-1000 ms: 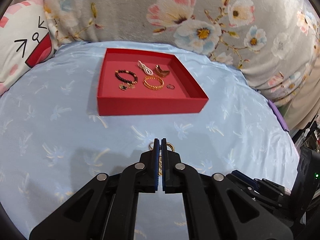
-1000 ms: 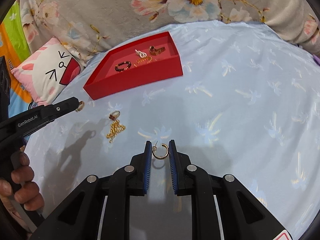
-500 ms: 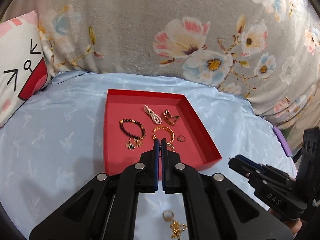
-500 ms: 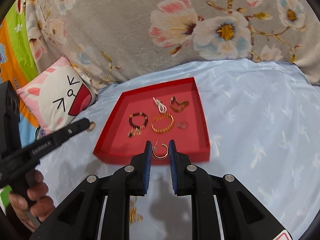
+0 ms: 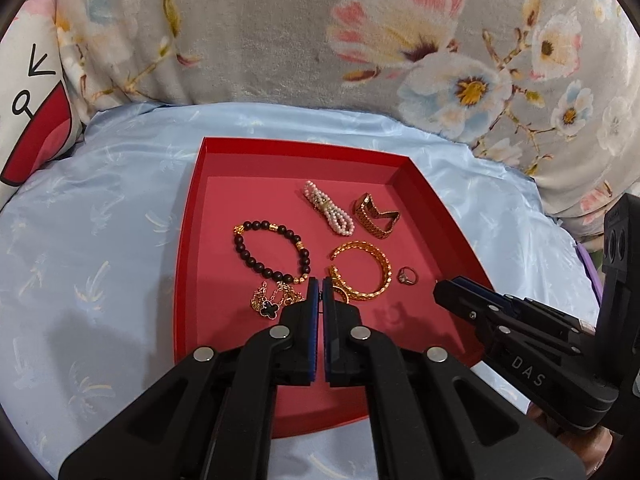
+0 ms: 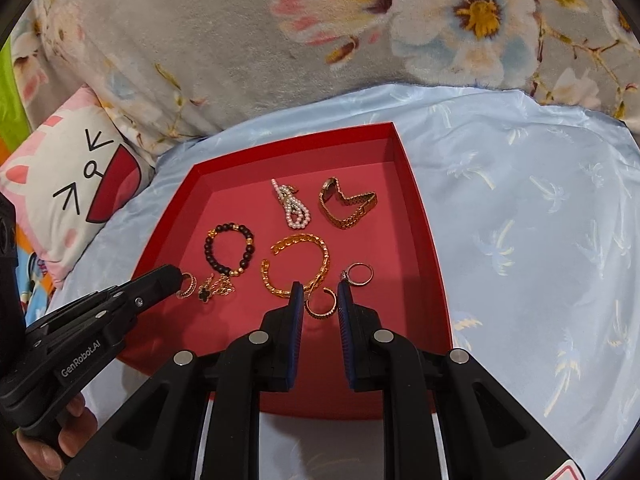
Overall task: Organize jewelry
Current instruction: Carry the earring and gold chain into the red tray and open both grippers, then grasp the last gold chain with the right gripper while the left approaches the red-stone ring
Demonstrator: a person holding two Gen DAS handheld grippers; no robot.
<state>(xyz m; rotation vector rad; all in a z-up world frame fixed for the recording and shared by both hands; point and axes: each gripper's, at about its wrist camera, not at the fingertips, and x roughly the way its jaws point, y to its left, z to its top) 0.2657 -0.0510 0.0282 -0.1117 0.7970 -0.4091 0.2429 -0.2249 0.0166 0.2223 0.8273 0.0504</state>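
Observation:
A red tray (image 5: 187,248) lies on the blue sheet. It holds a dark bead bracelet (image 5: 272,250), a pearl bracelet (image 5: 328,208), a gold watch band (image 5: 374,216), a gold bangle (image 5: 362,270), a small ring (image 5: 407,276) and a clover chain (image 5: 272,304). My left gripper (image 5: 320,282) hovers over the tray's near part, shut on a wide gold ring (image 6: 187,285) that shows clearly in the right wrist view. My right gripper (image 6: 319,289) hangs over the tray beside the bangle (image 6: 298,266), shut on a gold hoop earring (image 6: 320,305). Its tip (image 5: 442,292) shows at the right.
A grey floral blanket (image 5: 280,40) rises behind the tray. A cat-face pillow (image 6: 80,168) lies at the left. Blue sheet (image 6: 540,240) spreads to the right of the tray. A hand (image 6: 48,444) grips the left tool.
Both grippers moved forward from above the bare sheet to above the tray, each still holding its piece. The loose chain and ring on the sheet have dropped out of view.

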